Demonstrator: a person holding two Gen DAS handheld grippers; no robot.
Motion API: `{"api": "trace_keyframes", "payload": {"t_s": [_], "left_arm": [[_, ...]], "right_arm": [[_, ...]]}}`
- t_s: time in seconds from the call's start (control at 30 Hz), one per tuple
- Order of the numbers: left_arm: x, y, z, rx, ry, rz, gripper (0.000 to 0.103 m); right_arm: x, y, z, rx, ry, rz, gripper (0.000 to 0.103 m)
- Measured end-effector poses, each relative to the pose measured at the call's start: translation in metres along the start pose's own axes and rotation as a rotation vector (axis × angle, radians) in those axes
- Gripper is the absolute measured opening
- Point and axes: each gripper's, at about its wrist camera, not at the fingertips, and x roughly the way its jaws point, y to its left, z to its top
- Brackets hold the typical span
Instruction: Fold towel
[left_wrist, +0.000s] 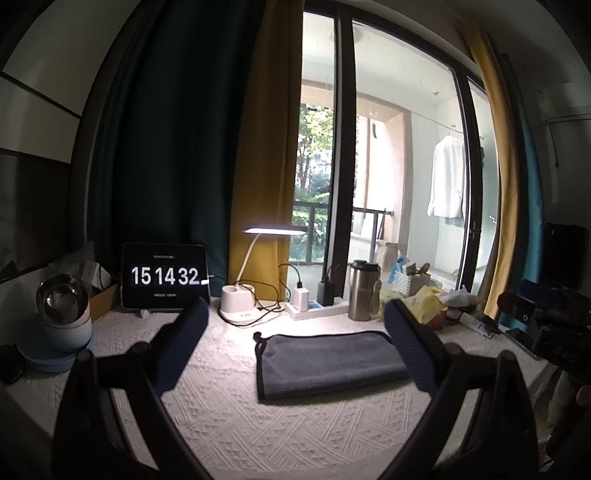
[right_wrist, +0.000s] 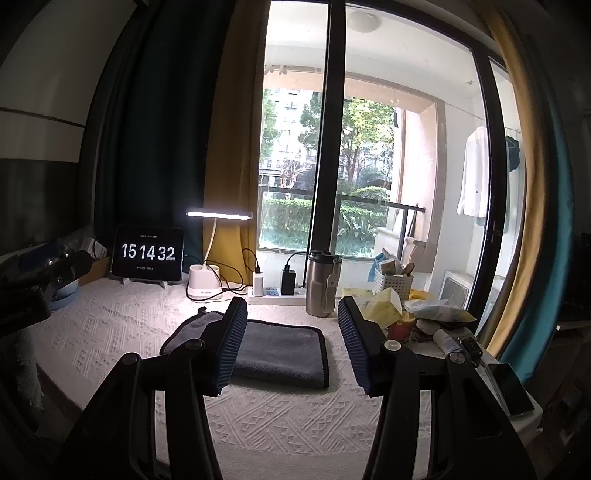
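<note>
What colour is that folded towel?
Dark grey folded towel with darker edging; clearest in the left wrist view.

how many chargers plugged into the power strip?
2. A white plug-in charger sits at the left end of the white power strip; a black charger block stands just right of it, beside the steel travel mug. The mug may hide more sockets.
</note>
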Motion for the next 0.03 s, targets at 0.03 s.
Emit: {"api": "trace_keyframes", "payload": {"t_s": [0.03], "left_arm": [[-0.0002, 0.0003, 0.0000, -0.001, 0.001, 0.002, 0.097]], "right_arm": [[-0.0002, 0.0007, -0.0002, -0.001, 0.000, 0.001, 0.054]]}}
